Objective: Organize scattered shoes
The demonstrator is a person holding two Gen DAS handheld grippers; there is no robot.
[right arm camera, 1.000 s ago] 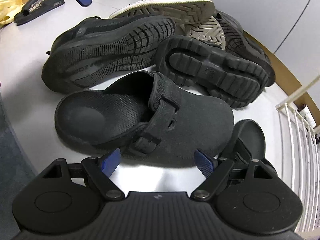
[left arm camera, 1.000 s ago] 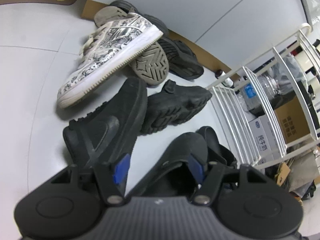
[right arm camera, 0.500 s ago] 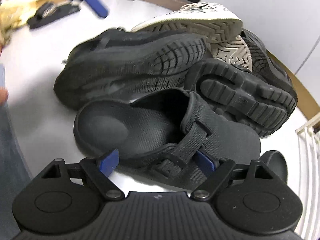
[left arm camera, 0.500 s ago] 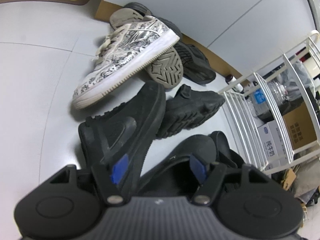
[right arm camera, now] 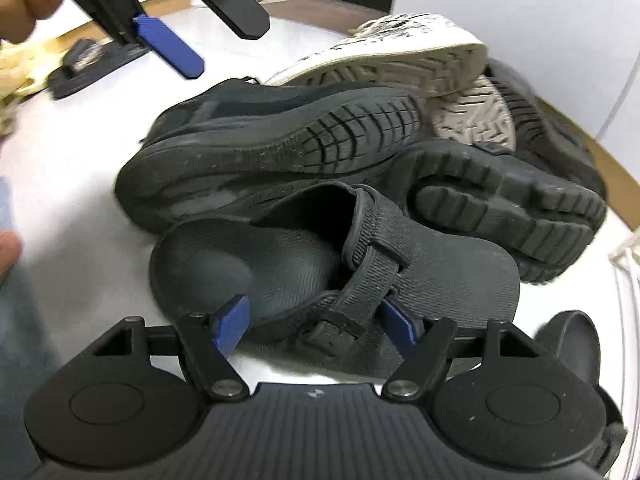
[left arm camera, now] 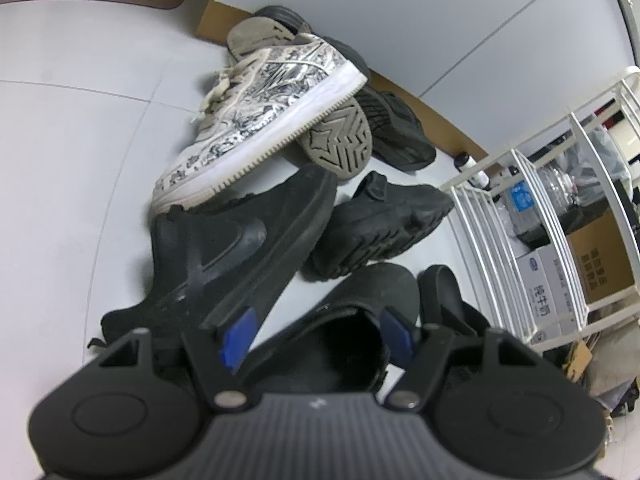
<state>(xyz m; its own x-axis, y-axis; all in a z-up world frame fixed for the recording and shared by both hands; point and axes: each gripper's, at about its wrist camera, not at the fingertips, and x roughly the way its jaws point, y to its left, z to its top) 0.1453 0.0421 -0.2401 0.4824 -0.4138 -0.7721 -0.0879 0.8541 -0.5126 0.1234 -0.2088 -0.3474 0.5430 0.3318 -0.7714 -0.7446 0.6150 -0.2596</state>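
The clog (right arm camera: pixel 320 264) lies straight ahead of the right gripper (right arm camera: pixel 314 318) and just under it, its long axis running crosswise to the fingers: heel cup off to the gripper's left, closed toe off to its right. The gripper's jaws stand wide, one blue pad at the heel-side rim, the other at the buckle end of the strap (right arm camera: pixel 360 264), so the near side wall and strap sit between them. Whether either pad already touches the clog I cannot tell; the edges there are blurred.

The left gripper (left arm camera: pixel 316 334), also wide open and holding nothing, hovers above the same clog (left arm camera: pixel 360 320), looking down into its mouth, with the black sneaker (left arm camera: pixel 240 248) off to its left. It appears higher than the right one, so the right gripper looks the nearer for a grasp.

Beyond the clog, the sneaker and a chunky black shoe (right arm camera: pixel 512 208) lie on their sides, soles toward the right gripper, with the patterned white sneaker (left arm camera: pixel 264 120) heaped behind. A white rack (left arm camera: pixel 520 240) stands to the right of both grippers. The shoes lie in a loose pile on the floor, not in pairs.
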